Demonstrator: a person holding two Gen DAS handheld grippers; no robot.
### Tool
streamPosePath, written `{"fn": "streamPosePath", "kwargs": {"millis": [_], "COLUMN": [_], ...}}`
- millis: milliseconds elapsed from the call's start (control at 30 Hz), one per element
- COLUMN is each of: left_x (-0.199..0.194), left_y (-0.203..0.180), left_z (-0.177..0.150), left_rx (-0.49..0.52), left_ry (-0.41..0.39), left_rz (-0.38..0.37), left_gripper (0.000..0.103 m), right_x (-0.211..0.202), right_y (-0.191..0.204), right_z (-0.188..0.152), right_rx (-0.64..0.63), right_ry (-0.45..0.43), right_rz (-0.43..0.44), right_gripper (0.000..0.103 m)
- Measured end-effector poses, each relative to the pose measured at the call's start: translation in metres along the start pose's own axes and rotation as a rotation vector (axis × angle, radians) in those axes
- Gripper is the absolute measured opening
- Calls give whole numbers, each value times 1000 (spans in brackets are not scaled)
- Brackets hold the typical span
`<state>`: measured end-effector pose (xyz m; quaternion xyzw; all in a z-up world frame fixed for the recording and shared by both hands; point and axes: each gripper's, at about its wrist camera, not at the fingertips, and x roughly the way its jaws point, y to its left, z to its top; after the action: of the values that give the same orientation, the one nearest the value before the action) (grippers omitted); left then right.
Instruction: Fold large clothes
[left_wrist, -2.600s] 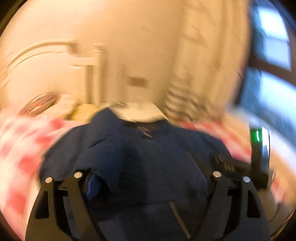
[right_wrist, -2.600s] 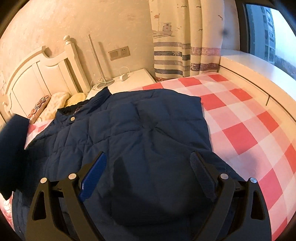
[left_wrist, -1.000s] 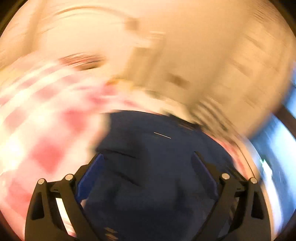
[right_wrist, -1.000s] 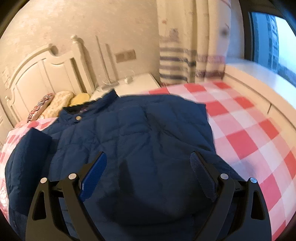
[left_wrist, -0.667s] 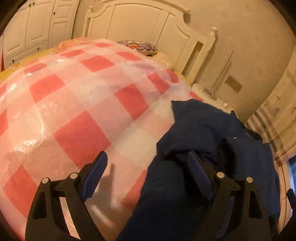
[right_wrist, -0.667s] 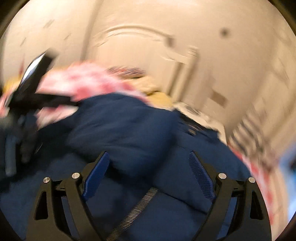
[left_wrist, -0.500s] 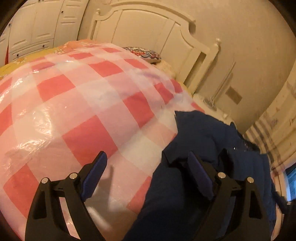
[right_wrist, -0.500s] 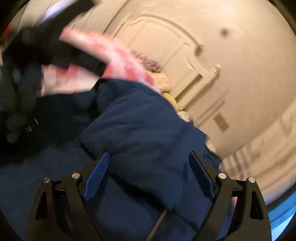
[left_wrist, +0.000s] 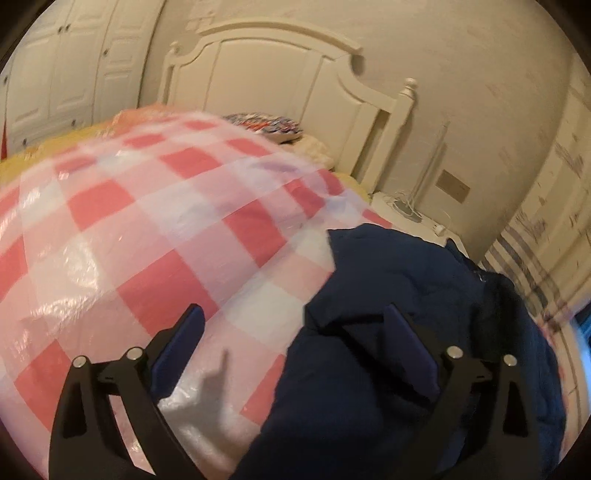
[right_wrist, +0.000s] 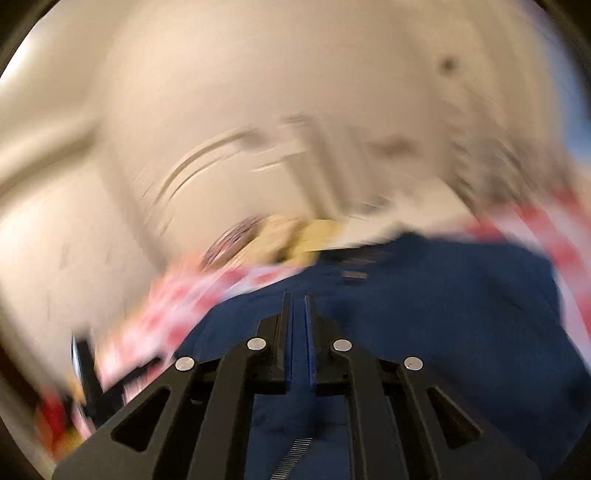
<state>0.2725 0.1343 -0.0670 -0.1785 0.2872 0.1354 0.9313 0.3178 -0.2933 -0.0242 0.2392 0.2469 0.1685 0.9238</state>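
Navy quilted fabric, the jacket (left_wrist: 424, 332), lies bunched on the red-and-white checked bedspread (left_wrist: 147, 236), on the side of the bed away from the white wardrobe and short of the cream headboard (left_wrist: 280, 85). The left gripper (left_wrist: 291, 343) hangs above the jacket's outer edge, its jaws spread wide and just opened a little further; one blue pad sits over bare bedspread, the other over the dark cloth, and neither presses on anything, so nothing is grasped on this side. Against the view of a second ago, when this camera was blurred and filled with jacket, it now faces the headboard across open bedspread with only the jacket's edge low in frame. The right gripper (right_wrist: 298, 306) has just clamped its jaws almost together; a second ago they stood wide over the spread-out jacket. A thin strip of blue shows between the pads, but that view is badly smeared, and whether this is pinched cloth or the pads' own blue facing cannot be told. The jacket (right_wrist: 443, 332) fills the lower part of that view, with a length of zip just beneath the fingers, nearer the camera than the headboard. Judgement: the right side appears to be taking hold near the zip edge for a fold while the left is positioned at the sleeve side; the garment is not yet folded flat.
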Motion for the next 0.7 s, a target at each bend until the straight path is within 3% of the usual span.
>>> {"fn": "streamPosePath", "kwargs": {"millis": [33,133,200,333,367,400,433,500,600,700], "left_x": [-1,1,3,7,7,7,7,6,7,9], "left_y": [-3,-5,-3,1,1,1,1,1,3,3], "left_z": [0,0,1,1,1,1,1,1,1,1], "left_rx": [16,27,16,-4,-3,-2,-4,-9,-15,-15], "left_ry": [-2,7,19,32,31,31,30,28,32,39], "left_rz": [-1,-3,-3,0,0,1,1,0,-4,-8], "left_gripper": [100,100,100,100,100,100,100,100,100,100], "right_x": [-1,4,1,3,8,9,12,19,46,76], "right_y": [-28,-62,-53,43,77,96,120,146,168,177], "right_z": [2,-6,-20,-46,-58,-67,-82,-104,-124,-147], "right_rx": [61,148,130,-380,-529,-617,-738,-893,-1010,-1161], "right_ry": [28,146,193,203,206,205,173,144,176,210], "right_rz": [-58,-139,-139,-151,-130,-106,-76,-90,-115,-213], "right_gripper": [8,20,21,22,48,98,93,98,98,98]}}
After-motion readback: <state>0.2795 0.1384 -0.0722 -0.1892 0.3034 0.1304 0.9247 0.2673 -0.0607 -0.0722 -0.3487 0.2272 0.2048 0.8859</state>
